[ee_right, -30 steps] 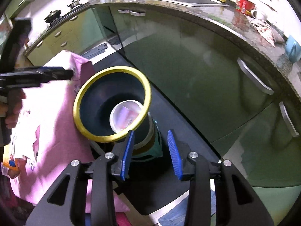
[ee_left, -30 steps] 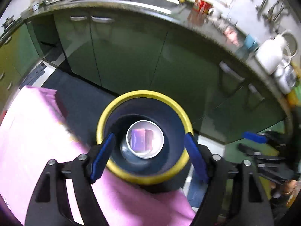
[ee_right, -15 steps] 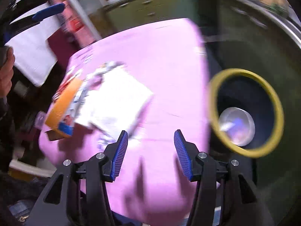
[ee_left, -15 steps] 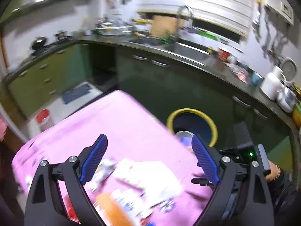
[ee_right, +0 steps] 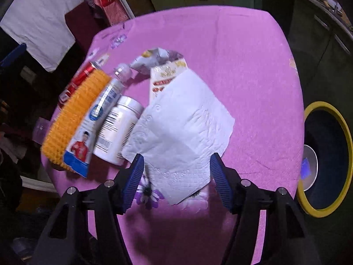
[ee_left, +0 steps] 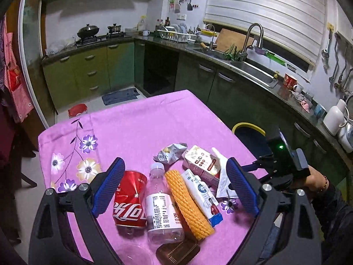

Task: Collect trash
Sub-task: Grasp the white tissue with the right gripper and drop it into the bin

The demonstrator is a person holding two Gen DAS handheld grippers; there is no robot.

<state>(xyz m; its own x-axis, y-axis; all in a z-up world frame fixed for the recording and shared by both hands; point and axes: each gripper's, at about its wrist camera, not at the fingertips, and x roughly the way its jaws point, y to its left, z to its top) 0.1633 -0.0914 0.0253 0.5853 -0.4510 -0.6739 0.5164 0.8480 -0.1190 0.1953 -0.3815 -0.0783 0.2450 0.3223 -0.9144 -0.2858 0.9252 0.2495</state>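
Trash lies in a heap on the pink tablecloth (ee_left: 141,123): a red cola can (ee_left: 130,201), a clear plastic bottle (ee_left: 163,207), a yellow ridged roll (ee_left: 187,203), a blue-white wrapper (ee_left: 201,194), a carton (ee_left: 203,165), crumpled foil (ee_left: 171,153) and a white napkin (ee_right: 183,119). My left gripper (ee_left: 175,163) hangs open above the can, bottle and roll, holding nothing. My right gripper (ee_right: 176,156) points down at the napkin's near corner; its jaws are opening and do not press on the napkin. The yellow-rimmed bin (ee_right: 320,104) stands beside the table's right edge with a white cup (ee_right: 308,167) inside.
A white pill bottle (ee_right: 117,128) lies against the napkin. A brown object (ee_left: 178,251) and a clear cup (ee_left: 132,254) sit at the near table edge. Green cabinets (ee_left: 92,72) and a sink (ee_left: 253,68) line the far walls. A hand (ee_left: 315,178) holds the right gripper.
Both grippers swung away from above the bin to over the trash on the table. Both sets of jaws stand wider than a second ago.
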